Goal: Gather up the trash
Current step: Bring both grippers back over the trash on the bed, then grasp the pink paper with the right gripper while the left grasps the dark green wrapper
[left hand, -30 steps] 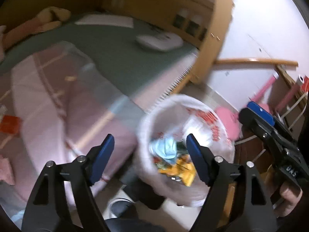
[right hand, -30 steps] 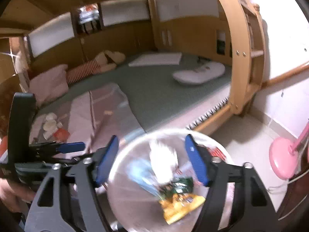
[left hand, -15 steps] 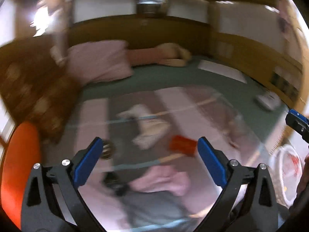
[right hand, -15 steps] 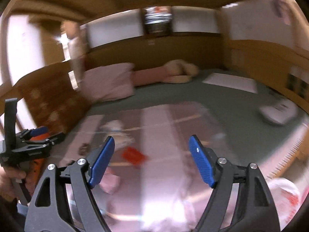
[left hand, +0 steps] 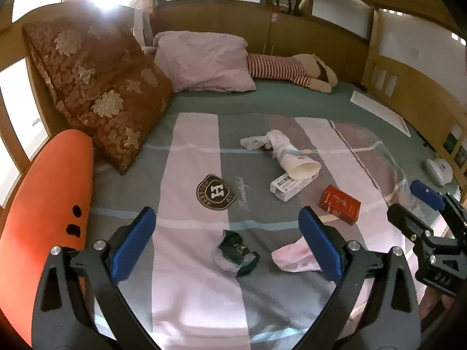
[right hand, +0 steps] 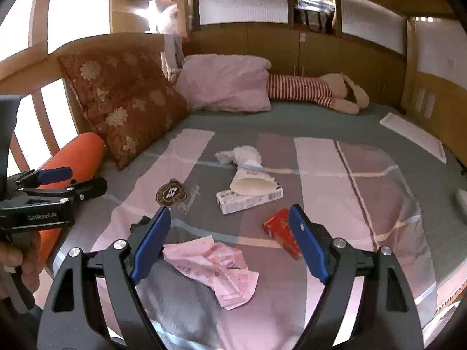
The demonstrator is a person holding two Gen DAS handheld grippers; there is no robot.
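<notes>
Trash lies on the striped bedspread (left hand: 189,291). A dark green crumpled wrapper (left hand: 237,252) sits between my open left gripper's (left hand: 227,246) fingers. A pink crumpled paper (right hand: 213,265) lies between my open right gripper's (right hand: 230,242) fingers; it also shows in the left wrist view (left hand: 294,258). A red box (left hand: 339,204), a white carton (left hand: 290,186), a white paper cup (left hand: 299,167) and a crumpled tissue (left hand: 256,141) lie farther back. Both grippers are empty and hover above the bed.
A brown floral cushion (left hand: 99,87), an orange bolster (left hand: 43,221), a pink pillow (left hand: 204,64) and a striped plush toy (left hand: 289,71) line the bed's left and far sides. Wooden walls enclose the bed. A white device (left hand: 439,170) lies at the right edge.
Both grippers have swung away from the white trash bag on the floor and now face the bed with the scattered trash. Both stay open and empty.
</notes>
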